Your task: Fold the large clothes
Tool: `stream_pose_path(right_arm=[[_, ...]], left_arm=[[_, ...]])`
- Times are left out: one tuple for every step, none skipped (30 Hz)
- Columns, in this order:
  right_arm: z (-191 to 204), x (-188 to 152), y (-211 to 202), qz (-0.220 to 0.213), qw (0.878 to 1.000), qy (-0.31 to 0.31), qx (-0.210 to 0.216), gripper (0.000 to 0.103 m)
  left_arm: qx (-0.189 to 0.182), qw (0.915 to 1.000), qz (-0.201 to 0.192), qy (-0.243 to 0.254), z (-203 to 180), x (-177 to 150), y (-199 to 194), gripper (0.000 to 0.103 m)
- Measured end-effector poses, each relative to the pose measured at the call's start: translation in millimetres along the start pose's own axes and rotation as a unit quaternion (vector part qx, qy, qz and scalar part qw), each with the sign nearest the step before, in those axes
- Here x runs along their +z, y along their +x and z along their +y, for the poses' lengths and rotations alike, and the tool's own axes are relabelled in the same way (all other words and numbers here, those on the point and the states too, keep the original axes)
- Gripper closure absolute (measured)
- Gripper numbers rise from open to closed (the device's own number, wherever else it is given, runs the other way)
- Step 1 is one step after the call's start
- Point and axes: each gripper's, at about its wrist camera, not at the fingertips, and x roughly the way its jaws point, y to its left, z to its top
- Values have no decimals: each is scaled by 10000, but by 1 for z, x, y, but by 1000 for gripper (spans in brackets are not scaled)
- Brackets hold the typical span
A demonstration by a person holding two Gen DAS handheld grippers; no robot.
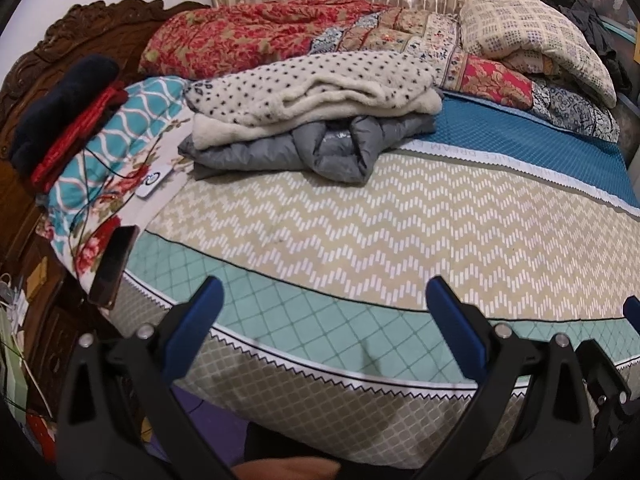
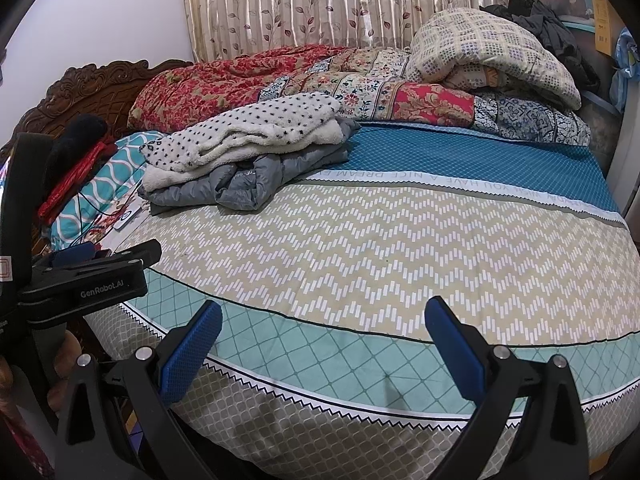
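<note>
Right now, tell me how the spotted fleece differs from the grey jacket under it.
The spotted fleece is cream with dark dots and looks fuzzy; the grey jacket is plain, smooth and slightly shiny. The fleece lies on top in flat folds; the jacket sits beneath, bunched and puffy, sticking out toward the bed's near side. Both are roughly folded in one pile on the bed.

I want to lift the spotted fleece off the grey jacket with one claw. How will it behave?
The fleece looks thick and soft, so it will probably sag and unfold from one pinch. Its fuzzy pile should grip well. The jacket below looks shiny, so the fleece may slide off easily.
</note>
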Motion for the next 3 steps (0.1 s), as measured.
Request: stream_pose_path(right_arm=[[0, 0, 0, 3, 10000, -1, -1, 11], [0, 0, 0, 2, 10000, -2, 0, 11], [0, 0, 0, 3, 10000, 2, 2, 11]], left_arm=[[7, 10000, 10, -9, 1, 0, 0, 6], [-1, 10000, 27, -25, 2, -1, 1, 6], [-8, 10000, 40, -36, 3, -1, 2, 6]])
